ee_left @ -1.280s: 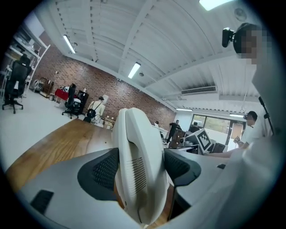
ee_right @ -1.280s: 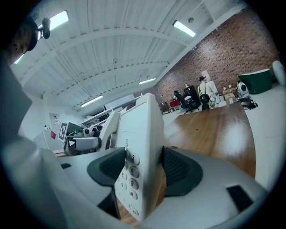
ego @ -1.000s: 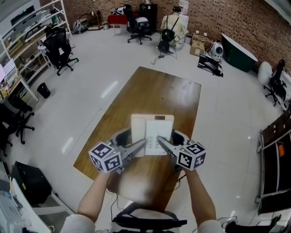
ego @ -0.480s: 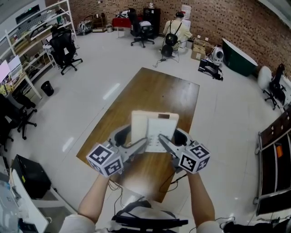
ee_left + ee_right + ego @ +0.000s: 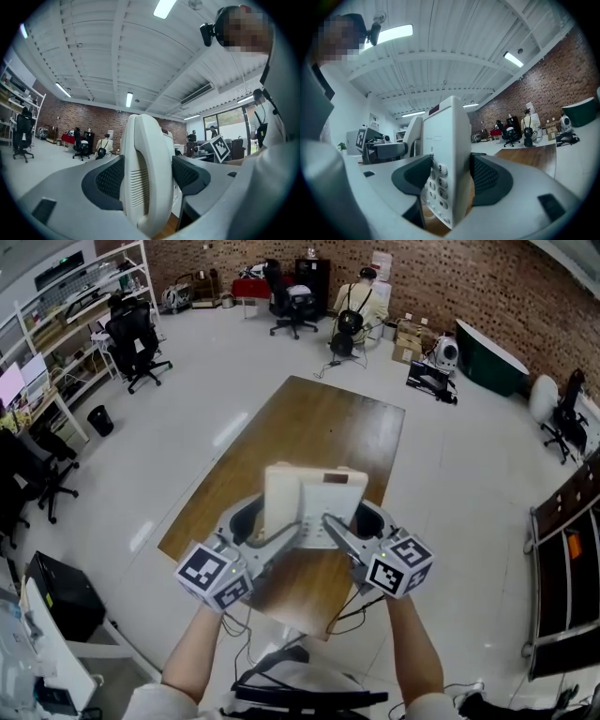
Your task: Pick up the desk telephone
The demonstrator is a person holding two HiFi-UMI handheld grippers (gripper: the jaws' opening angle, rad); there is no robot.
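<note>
Since a second ago you have raised the desk telephone (image 5: pixel 314 502) above the wooden table (image 5: pixel 323 423); it sits just below the centre of the head view. Your left gripper (image 5: pixel 292 532) and right gripper (image 5: pixel 330 524) each clamp one side of it, jaws set fairly wide. Only the left gripper view shows the handset (image 5: pixel 145 178) upright between the pads. Only the right gripper view shows the number keys (image 5: pixel 437 180). At centre left stands a black bin (image 5: pixel 99 420), its contents too small to tell.
</note>
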